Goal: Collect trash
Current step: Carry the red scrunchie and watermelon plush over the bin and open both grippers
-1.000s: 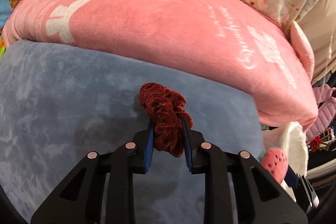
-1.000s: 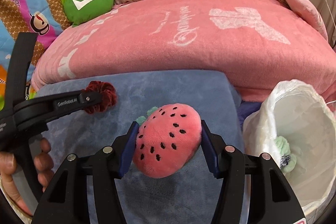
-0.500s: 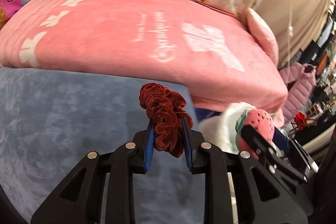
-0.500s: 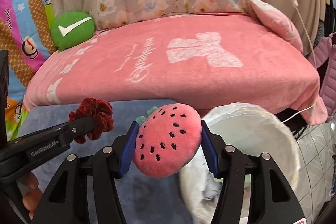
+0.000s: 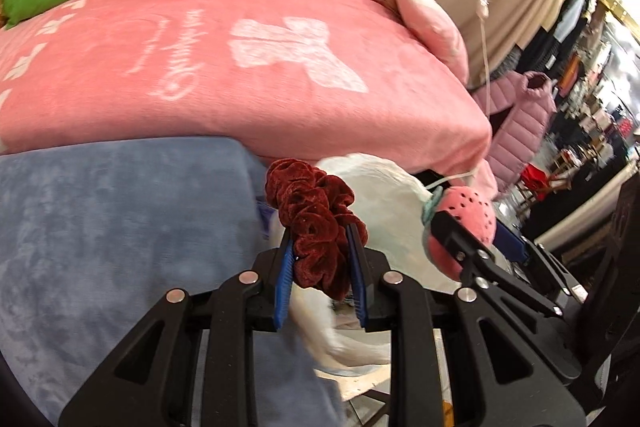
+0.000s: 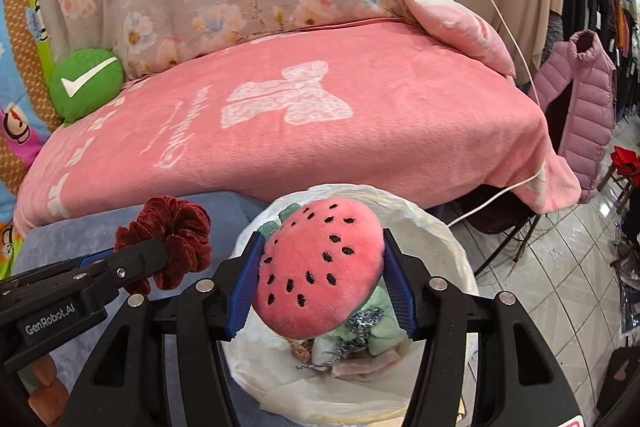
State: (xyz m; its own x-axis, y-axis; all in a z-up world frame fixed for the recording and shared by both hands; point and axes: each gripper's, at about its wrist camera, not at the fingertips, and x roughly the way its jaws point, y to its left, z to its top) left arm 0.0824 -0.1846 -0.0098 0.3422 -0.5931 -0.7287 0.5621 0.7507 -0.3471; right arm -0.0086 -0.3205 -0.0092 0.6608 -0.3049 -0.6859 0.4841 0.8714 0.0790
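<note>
Tightly between fingers: scrunchie (image 5: 318, 227), strawberry plush (image 6: 320, 267).

Scrunchie (image 5: 316, 227): dark red velvet. Strawberry plush (image 6: 320, 265): pink, black seed marks, green leaves. Bin liner (image 6: 440, 239): white. Blanket (image 6: 280, 131): pink, white lettering. Cushion (image 6: 86, 83): green, white tick.
</note>
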